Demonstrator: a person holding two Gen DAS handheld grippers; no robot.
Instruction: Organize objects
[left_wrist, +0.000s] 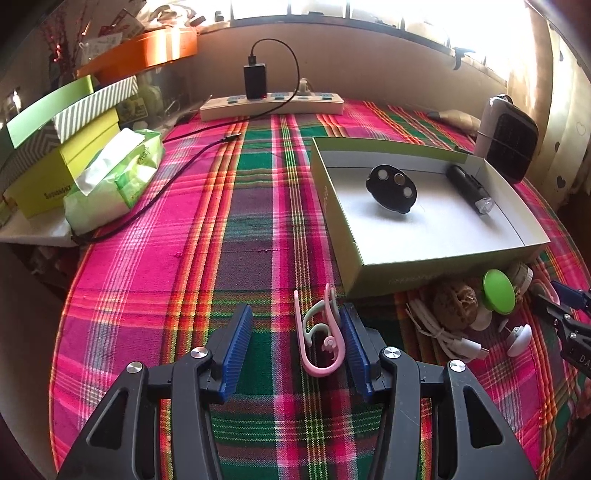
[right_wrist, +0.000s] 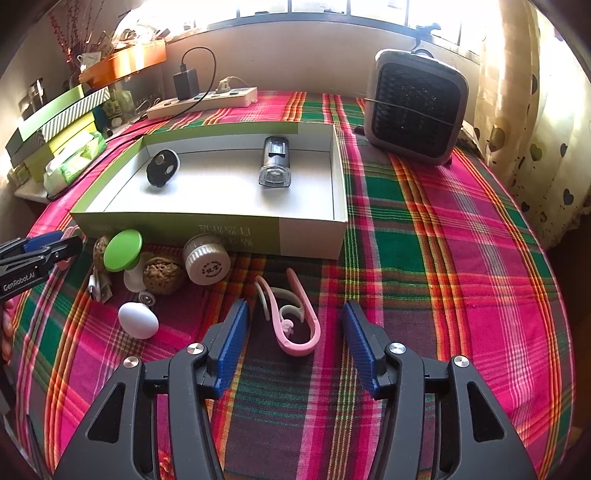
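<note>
Right wrist view, right claw (right_wrist: 293, 349) apart around pink clip (right_wrist: 295, 325), left claw (left_wrist: 297, 354) apart.

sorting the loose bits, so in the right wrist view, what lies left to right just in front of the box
green-lidded container → walnut → white ribbed cap → pink clip, which lies nearer the camera than the rest.
</note>
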